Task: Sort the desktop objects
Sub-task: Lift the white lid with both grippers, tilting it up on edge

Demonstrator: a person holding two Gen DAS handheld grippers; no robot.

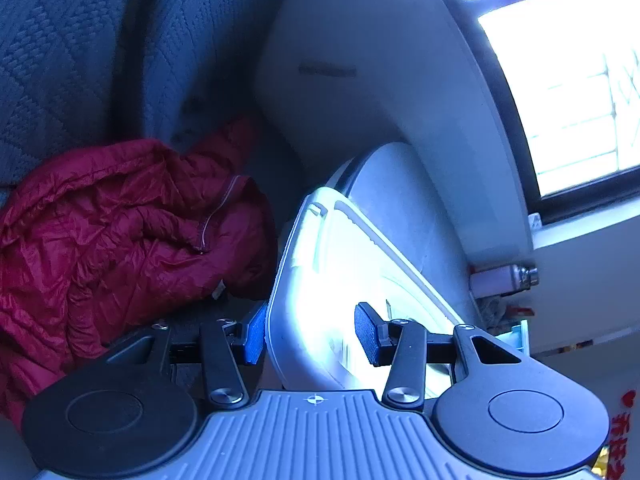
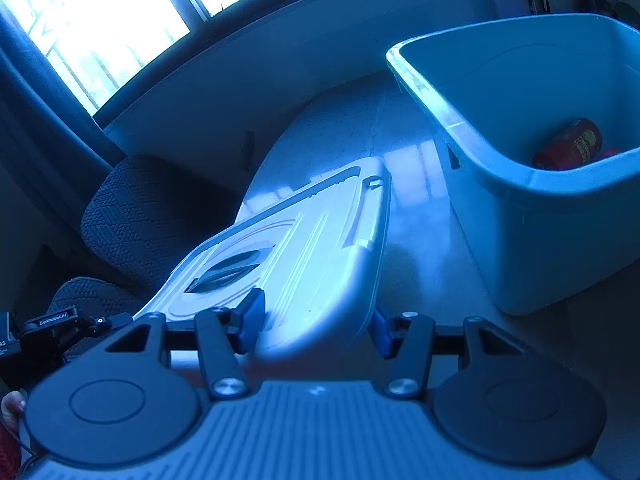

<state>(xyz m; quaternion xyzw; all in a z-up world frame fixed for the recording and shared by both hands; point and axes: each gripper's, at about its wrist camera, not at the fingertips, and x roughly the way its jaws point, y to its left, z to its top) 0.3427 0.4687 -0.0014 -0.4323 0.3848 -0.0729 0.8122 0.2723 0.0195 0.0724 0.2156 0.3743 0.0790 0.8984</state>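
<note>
Left gripper (image 1: 312,334): jaws moderately apart, straddling the near edge of the white plastic bin lid (image 1: 320,280). One blue pad (image 1: 256,334) outside the lid's rim, touching or just beside it; the other pad (image 1: 366,334) over the lid's inner face. Firm clamping not confirmed from this view; gap between pads wider than the rim seems to need. Lid tilted steeply, extending forward and up from the fingers. Left of the fingers: crumpled red puffer jacket (image 1: 120,232) lying on a dark textured chair (image 1: 80,40). Ahead and right: white table (image 1: 360,80), bright window (image 1: 580,100) beyond.

Right gripper (image 2: 316,326): jaws set around the opposite edge of the same lid (image 2: 304,248), one blue pad (image 2: 252,316) pressed on the lid's top face, the other (image 2: 380,332) beneath its rim. Appears clamped on the lid. Lid held off the table (image 2: 408,168), sloping away ahead of the fingers, recessed handle visible on its face.

Right of and ahead of the right fingers: open light-blue storage bin (image 2: 540,220) standing on the table, well apart from the lid. Inside: red canister (image 2: 568,146) lying on its side. Far left of the right fingers: left gripper body (image 2: 52,328), dark, partly visible.
</note>
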